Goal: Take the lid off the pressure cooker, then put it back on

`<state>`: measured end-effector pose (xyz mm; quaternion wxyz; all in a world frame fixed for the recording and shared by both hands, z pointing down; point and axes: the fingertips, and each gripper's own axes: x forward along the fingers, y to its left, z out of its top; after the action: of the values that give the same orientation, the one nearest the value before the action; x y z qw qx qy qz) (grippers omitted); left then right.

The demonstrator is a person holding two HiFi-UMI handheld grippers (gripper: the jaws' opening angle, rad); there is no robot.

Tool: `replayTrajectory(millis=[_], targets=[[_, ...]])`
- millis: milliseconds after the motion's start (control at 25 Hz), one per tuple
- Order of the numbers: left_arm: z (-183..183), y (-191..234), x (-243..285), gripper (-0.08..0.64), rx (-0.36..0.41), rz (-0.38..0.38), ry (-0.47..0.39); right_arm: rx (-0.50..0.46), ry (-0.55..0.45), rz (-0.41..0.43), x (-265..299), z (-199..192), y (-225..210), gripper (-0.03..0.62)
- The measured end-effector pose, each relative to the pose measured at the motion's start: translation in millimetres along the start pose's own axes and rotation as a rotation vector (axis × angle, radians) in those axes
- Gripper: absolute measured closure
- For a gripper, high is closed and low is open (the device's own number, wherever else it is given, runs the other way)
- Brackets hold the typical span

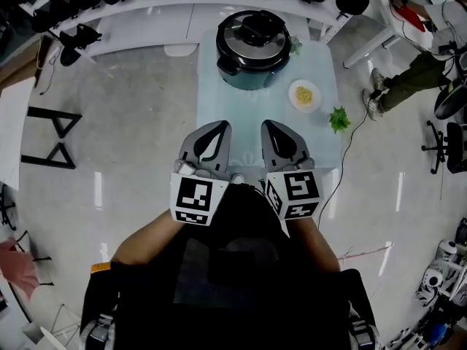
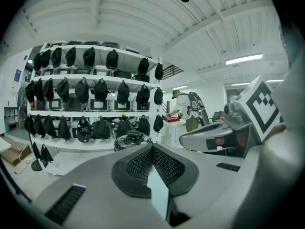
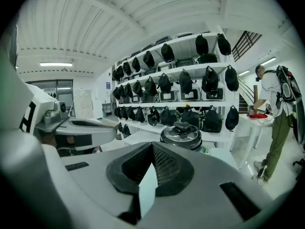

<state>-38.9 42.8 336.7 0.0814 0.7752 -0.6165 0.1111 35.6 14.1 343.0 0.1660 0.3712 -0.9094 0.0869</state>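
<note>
The pressure cooker (image 1: 252, 49), dark teal with a steel lid and a black knob (image 1: 261, 28), stands at the far end of a pale glass table (image 1: 241, 111). The lid sits on the pot. My left gripper (image 1: 220, 126) and right gripper (image 1: 269, 125) hover side by side over the table's near end, well short of the cooker. Both are shut with nothing in them. The left gripper view has the cooker (image 2: 131, 140) beyond my left gripper (image 2: 152, 147). In the right gripper view the cooker (image 3: 181, 134) lies ahead of my right gripper (image 3: 153, 146).
A small white plate of yellow food (image 1: 304, 95) lies right of the cooker, and a green sprig (image 1: 338, 118) sits at the table's right edge. White shelves with black gear (image 3: 190, 89) stand behind. A person (image 3: 279, 113) works at a side table to the right. A black frame (image 1: 55, 137) stands on the floor at left.
</note>
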Motion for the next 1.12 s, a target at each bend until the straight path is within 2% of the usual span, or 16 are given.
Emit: replayTrajectory(millis=[320,600,1120], targets=[[0.4,-23.8,-5.6,0.555,0.009,0.055,-0.023,-0.009,-0.002,0.060,-23.0,-16.8,-0.5,0.575],[-7.0,-33.5,-7.0,0.555,0.010,0.083,-0.011,-0.004,0.002,0.075,-29.8,-27.8,-6.7,0.575],[-18.8,-48.4,-1.9,0.555,0.001,0.062,0.020,0.009,0.030,0.065,-34.9,-42.9,-15.3,0.575]])
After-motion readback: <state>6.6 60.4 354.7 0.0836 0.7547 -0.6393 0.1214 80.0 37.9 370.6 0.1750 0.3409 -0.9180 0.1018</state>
